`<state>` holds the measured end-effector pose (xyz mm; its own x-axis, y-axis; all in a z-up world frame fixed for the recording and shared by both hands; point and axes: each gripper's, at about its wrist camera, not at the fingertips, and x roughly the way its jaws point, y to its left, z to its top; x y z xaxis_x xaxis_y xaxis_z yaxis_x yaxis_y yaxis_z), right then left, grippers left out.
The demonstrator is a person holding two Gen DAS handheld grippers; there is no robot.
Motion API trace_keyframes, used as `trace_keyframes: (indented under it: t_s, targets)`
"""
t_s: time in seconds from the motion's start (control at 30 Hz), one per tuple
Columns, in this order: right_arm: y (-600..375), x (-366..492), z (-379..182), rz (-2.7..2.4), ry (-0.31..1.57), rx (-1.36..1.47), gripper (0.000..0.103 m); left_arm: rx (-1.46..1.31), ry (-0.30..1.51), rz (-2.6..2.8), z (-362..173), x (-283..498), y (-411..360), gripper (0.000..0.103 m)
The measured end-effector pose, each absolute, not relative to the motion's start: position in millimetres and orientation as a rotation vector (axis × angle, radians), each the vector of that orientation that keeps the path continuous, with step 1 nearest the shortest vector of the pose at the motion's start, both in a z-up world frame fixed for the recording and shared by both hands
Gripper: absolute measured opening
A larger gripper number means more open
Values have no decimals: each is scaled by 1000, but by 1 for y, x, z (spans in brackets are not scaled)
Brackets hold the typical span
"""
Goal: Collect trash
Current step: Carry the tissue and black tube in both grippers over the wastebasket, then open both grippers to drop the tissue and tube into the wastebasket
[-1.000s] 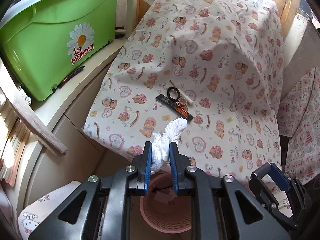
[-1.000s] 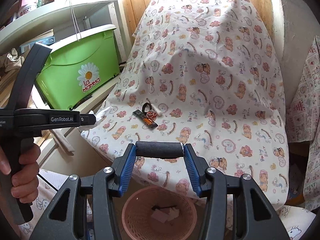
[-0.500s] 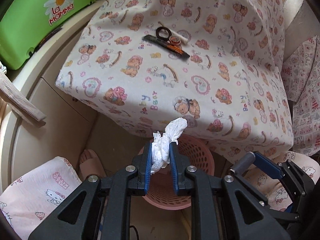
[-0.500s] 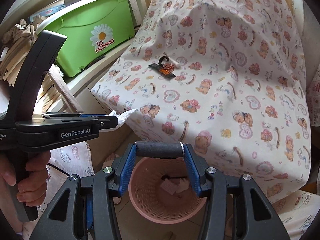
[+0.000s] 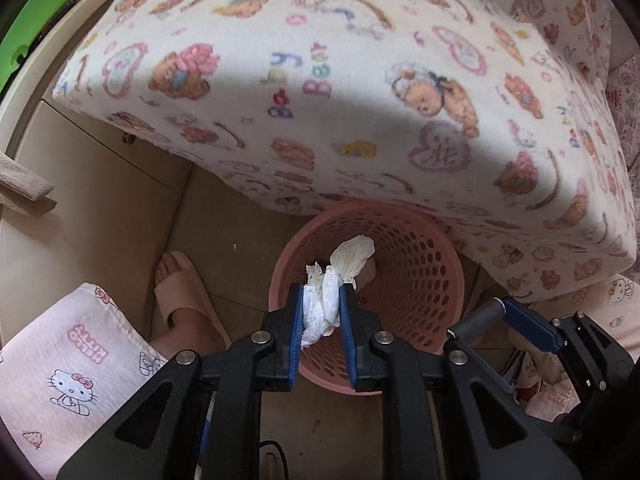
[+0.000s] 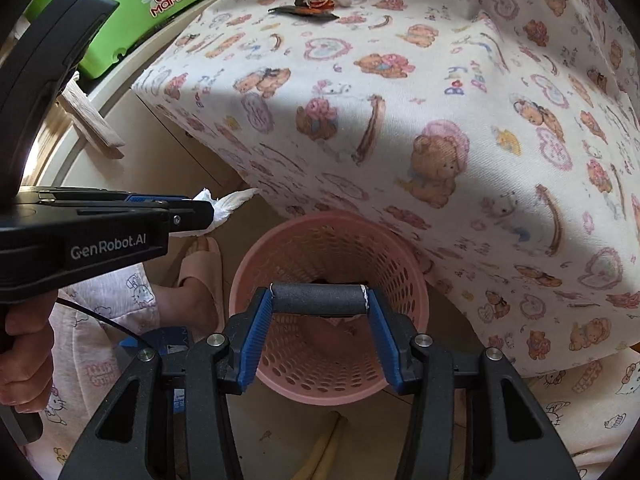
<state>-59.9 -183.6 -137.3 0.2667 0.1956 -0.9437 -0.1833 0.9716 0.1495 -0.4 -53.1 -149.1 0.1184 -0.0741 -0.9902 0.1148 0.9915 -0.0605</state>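
My left gripper (image 5: 320,296) is shut on a crumpled white tissue (image 5: 340,276) and holds it over the near rim of a pink perforated waste basket (image 5: 420,280) on the floor. In the right wrist view the left gripper (image 6: 208,210) shows from the side, with the tissue (image 6: 232,204) sticking out, left of and above the basket (image 6: 312,360). My right gripper (image 6: 318,304) is shut on a dark grey cylinder (image 6: 318,304) held crosswise over the basket's mouth. It also shows in the left wrist view (image 5: 480,316). Some scraps lie in the basket.
A table under a teddy-bear cloth (image 6: 440,120) overhangs the basket's far side. Black and orange items (image 6: 312,4) lie on the cloth. A green tub (image 6: 160,8) sits on a cream cabinet at left. A slippered foot (image 5: 184,292) stands left of the basket.
Both grippers have come down and forward from above the table edge to just over the basket. The tissue and the cylinder remain gripped.
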Motion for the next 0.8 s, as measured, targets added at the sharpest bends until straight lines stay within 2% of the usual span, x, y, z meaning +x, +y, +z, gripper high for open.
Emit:
trace_keyframes:
  t_s: [0.4,0.8]
  targets:
    - [-173,-48,-189,177,1380,-64,51,11,1561,-61,-198,8,-39,17]
    - [-168,-53,-209,214,1418,-104,52,-21,1592,-82,-203,5,-42,21]
